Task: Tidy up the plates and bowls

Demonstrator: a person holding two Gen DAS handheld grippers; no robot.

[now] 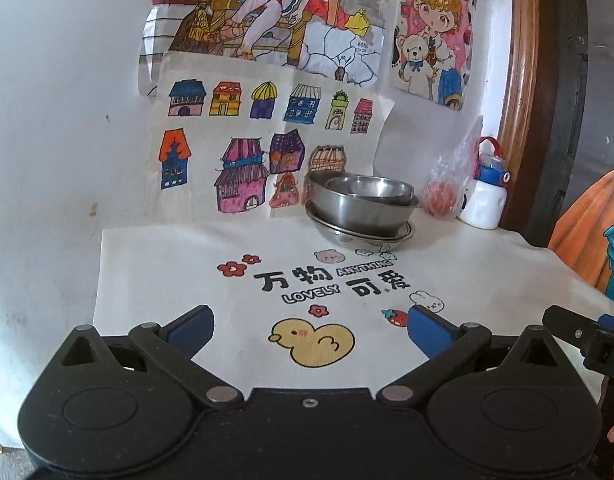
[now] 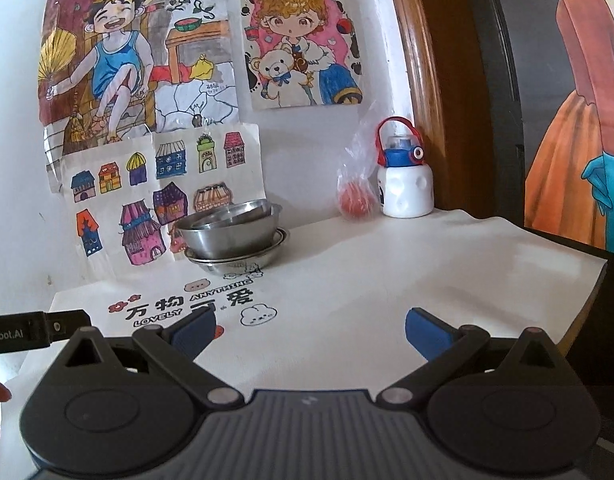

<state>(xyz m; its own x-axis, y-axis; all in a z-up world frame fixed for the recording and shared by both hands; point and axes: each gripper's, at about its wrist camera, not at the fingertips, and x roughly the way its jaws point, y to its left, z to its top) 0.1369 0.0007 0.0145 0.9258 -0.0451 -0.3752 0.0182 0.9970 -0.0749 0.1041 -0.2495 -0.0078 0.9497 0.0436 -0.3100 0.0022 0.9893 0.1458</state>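
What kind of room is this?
Probably a home, maybe a child's corner: hand-coloured drawings taped to the wall, a kid's water bottle, and stacked steel bowls on a cartoon-print tablecloth.

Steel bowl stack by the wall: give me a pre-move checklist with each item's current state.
1. Left gripper open, nothing held: ok.
2. Right gripper open, nothing held: ok.
3. Steel bowls nested on the plate: ok.
4. Top bowl seated level: not ok, it tilts.
5. Cloth between grippers and stack free of objects: ok.
6. Bagged fruit and bottle apart from stack: ok.
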